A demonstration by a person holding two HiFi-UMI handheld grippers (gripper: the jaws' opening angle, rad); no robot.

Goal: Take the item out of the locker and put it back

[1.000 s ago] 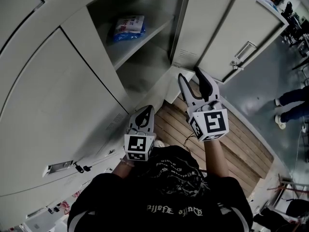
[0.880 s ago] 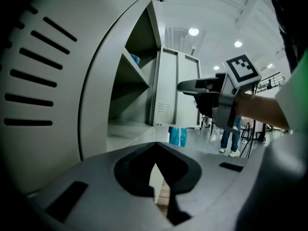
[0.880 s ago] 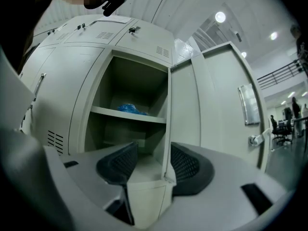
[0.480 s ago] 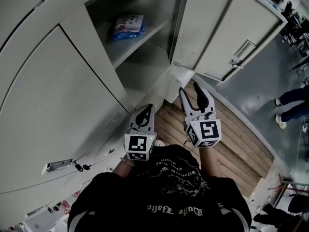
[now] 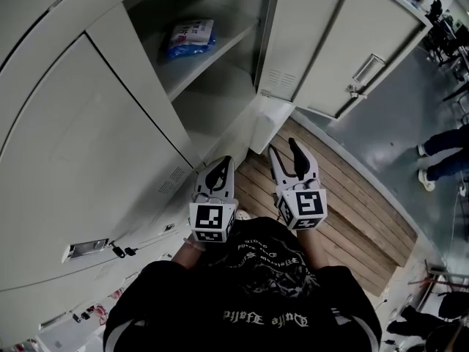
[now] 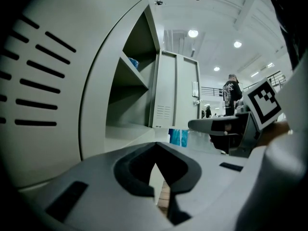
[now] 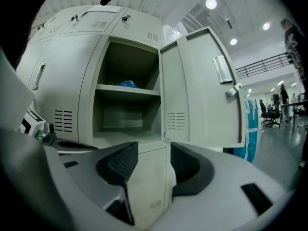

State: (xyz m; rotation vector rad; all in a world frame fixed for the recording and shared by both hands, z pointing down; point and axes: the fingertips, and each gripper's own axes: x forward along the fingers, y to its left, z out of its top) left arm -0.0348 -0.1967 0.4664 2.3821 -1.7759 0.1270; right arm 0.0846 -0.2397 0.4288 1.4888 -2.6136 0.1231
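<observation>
grey locker (image 5: 322, 42) stands open, blue packet (image 5: 189, 37) on its shelf. left gripper (image 5: 223, 163) pinched together, empty; right gripper (image 5: 283, 147) spread, empty. judged: removal not yet begun.

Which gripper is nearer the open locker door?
Right. The right gripper is in front of the open compartment, close to the hinge side of the open door. The left gripper is further left, beside the closed door.
</observation>
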